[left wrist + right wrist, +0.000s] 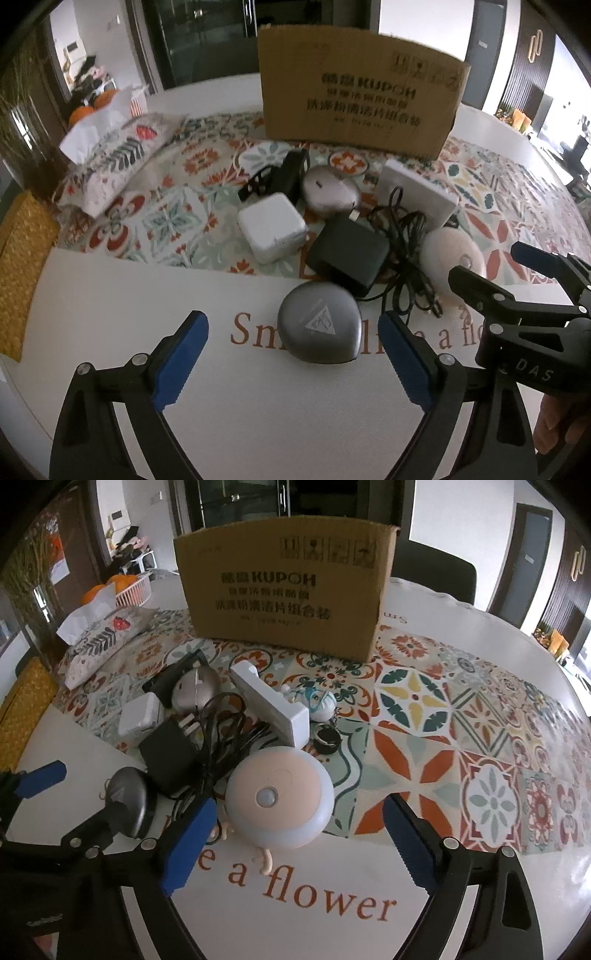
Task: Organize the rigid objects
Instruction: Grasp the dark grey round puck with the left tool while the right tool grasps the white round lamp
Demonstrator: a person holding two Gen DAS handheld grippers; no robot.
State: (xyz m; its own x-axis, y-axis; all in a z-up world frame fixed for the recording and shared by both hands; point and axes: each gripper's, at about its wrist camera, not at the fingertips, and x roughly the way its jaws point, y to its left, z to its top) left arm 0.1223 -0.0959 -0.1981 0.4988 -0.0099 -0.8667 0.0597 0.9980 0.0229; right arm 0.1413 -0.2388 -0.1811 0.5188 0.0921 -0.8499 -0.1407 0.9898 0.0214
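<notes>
Left wrist view, read left to right. At 9 o'clock a woven yellow mat (22, 273) lies on the table edge. At 10 o'clock sits a patterned tissue pouch (114, 162) with white tissue sticking out. Centre: white charger block (271, 232), with a black strap piece (284, 173) behind it and a rose-grey oval case (328, 188) beside that. At 12 o'clock stands the cardboard box (362, 99), printed side facing the camera. Below centre a black power adapter (347, 254) lies with its tangled black cable (406, 258); a white flat box (417, 192) lies behind the cable.

The left gripper (291, 354) has its jaws apart, nothing pressed between the blue pads. The grey rounded case (319, 325), with a triangle logo, lies on the white table (110, 295) between the fingertips, nearer the right-hand pad; contact cannot be told.

At 3 o'clock the pink round sensor light (450, 262) sits just past the cable, partly behind the other gripper's finger.

Right wrist view. The right gripper (295, 834) also stands with jaws apart. The pink round sensor light (279, 797) lies between its fingertips, closer to the left-hand pad, not clamped. At 1 o'clock from the light, a small figure keychain (321, 701) and a black ring (325, 740) lie on the patterned cloth (443, 709).
</notes>
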